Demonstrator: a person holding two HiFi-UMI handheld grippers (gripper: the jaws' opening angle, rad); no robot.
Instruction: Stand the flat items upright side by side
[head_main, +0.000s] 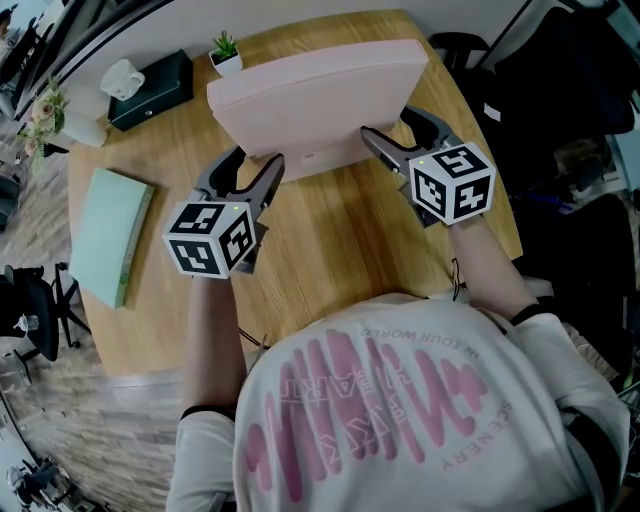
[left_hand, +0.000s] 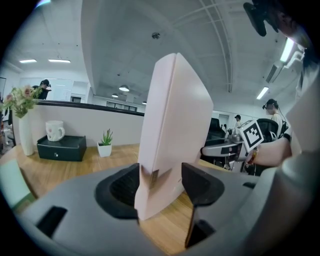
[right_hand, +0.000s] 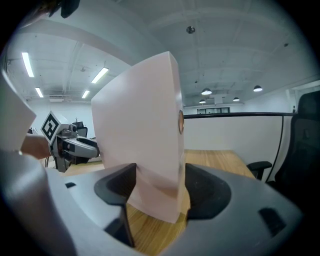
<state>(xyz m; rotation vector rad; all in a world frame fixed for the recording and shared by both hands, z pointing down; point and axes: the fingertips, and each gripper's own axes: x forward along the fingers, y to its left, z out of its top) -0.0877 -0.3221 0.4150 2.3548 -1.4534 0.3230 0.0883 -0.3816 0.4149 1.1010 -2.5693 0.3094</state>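
A pink flat box stands upright on its long edge on the wooden table. My left gripper is shut on its lower left end, and my right gripper is shut on its lower right end. In the left gripper view the pink box rises between both pads and leans slightly. The right gripper view shows the same box filling the gap between the pads. A pale green flat box lies flat near the table's left edge, apart from both grippers.
At the table's far left stand a black box with a white mug on it, a small potted plant and a vase of flowers. Dark office chairs crowd the right side.
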